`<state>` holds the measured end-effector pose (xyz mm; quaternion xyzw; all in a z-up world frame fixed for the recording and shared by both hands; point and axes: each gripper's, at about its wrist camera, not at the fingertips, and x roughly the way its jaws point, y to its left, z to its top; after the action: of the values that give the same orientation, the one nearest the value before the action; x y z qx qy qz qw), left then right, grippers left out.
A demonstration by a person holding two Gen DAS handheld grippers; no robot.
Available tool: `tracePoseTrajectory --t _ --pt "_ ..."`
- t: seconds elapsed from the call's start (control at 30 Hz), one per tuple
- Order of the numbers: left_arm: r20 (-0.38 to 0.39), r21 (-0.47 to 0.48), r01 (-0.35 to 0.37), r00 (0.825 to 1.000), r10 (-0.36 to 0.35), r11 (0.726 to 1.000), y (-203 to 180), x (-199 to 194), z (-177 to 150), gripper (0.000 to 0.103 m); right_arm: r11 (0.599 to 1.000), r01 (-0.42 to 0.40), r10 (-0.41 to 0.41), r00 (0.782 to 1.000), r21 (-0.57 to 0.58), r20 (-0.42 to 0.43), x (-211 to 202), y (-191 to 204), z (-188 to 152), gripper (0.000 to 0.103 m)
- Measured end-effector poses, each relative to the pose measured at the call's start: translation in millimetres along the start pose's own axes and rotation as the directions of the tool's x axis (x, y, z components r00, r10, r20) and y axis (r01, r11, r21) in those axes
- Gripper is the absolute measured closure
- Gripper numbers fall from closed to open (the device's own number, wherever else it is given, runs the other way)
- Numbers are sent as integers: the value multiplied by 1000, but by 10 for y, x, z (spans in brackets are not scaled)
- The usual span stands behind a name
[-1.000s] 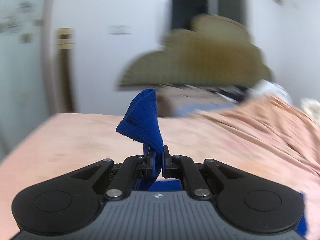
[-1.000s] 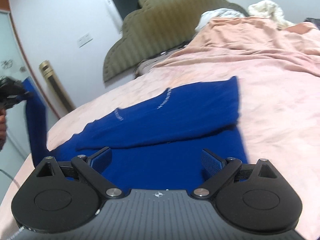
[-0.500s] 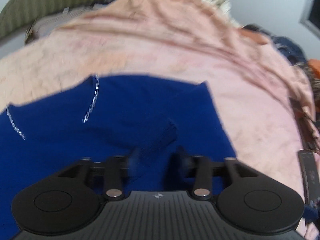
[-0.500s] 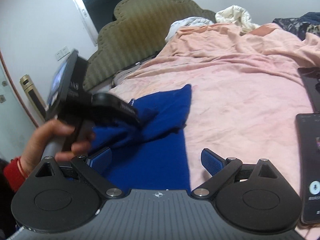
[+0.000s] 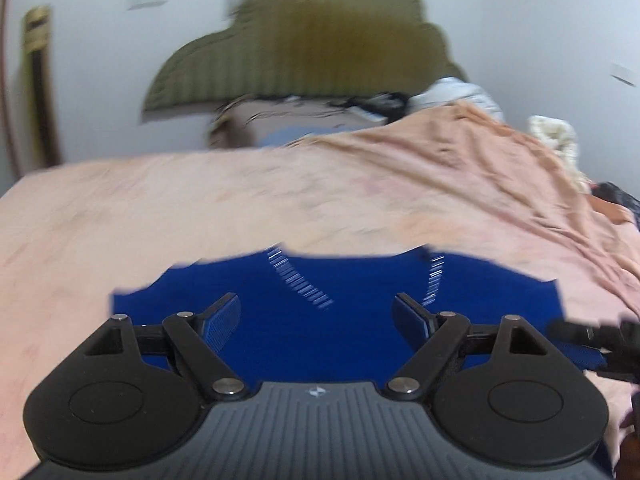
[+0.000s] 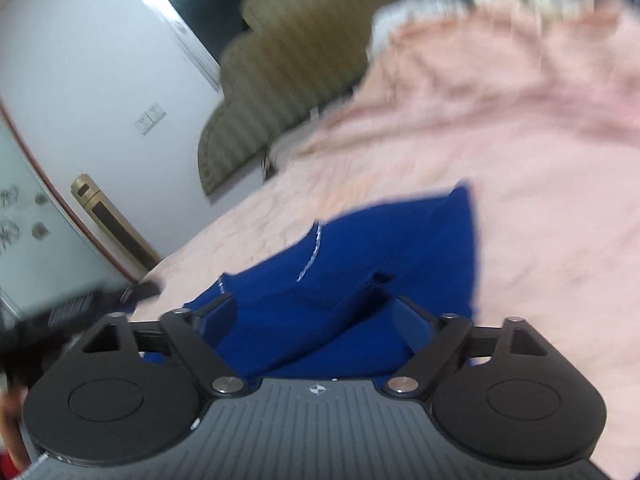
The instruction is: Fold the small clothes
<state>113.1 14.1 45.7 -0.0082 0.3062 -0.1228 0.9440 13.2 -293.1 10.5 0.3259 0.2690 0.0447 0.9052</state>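
1. The blue garment (image 5: 344, 320) lies low in the frame on the pink bed (image 5: 200, 208), partly folded, one flap doubled over.
2. Left gripper (image 5: 316, 316) and right gripper (image 6: 316, 316): jaws wide, holding nothing.
3. Further folds likely remain.

Royal-blue garment (image 5: 360, 300) with white dashed stitching; salmon-pink bed sheet (image 5: 280, 200); olive, vertically ribbed headboard (image 5: 312, 40); black grippers, blue fingers (image 5: 222, 322).
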Motion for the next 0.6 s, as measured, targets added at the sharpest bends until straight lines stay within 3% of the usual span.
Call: tracePoseTrajectory --t 0.13,0.17,0.2,0.27,0.37,0.47,0.6 --pt "-7 -102 -39 999 39 994 371 -49 -95 20 995 29 -27 999 98 -21 417 -113 88 39" --pt "-17 -118 -54 998 53 991 446 -43 -86 20 994 47 -46 999 97 -17 501 -113 96 52" --pt "-25 -132 -65 998 62 989 523 -48 -96 20 993 74 -72 997 91 -23 567 -97 88 75" --pt "-35 -147 -72 997 67 987 655 -45 -120 20 989 126 -125 992 73 -24 615 -57 51 95" --pt "-40 -141 -74 997 69 987 731 -21 -149 20 987 156 -158 986 39 49 393 -17 -17 96" --pt "-76 -132 -76 995 66 988 714 98 -199 20 974 226 -225 965 9 135 130 -64 -25 100" --pt "-104 -116 -68 993 56 991 638 187 -287 20 967 250 -253 958 38 132 10 -224 5 100"
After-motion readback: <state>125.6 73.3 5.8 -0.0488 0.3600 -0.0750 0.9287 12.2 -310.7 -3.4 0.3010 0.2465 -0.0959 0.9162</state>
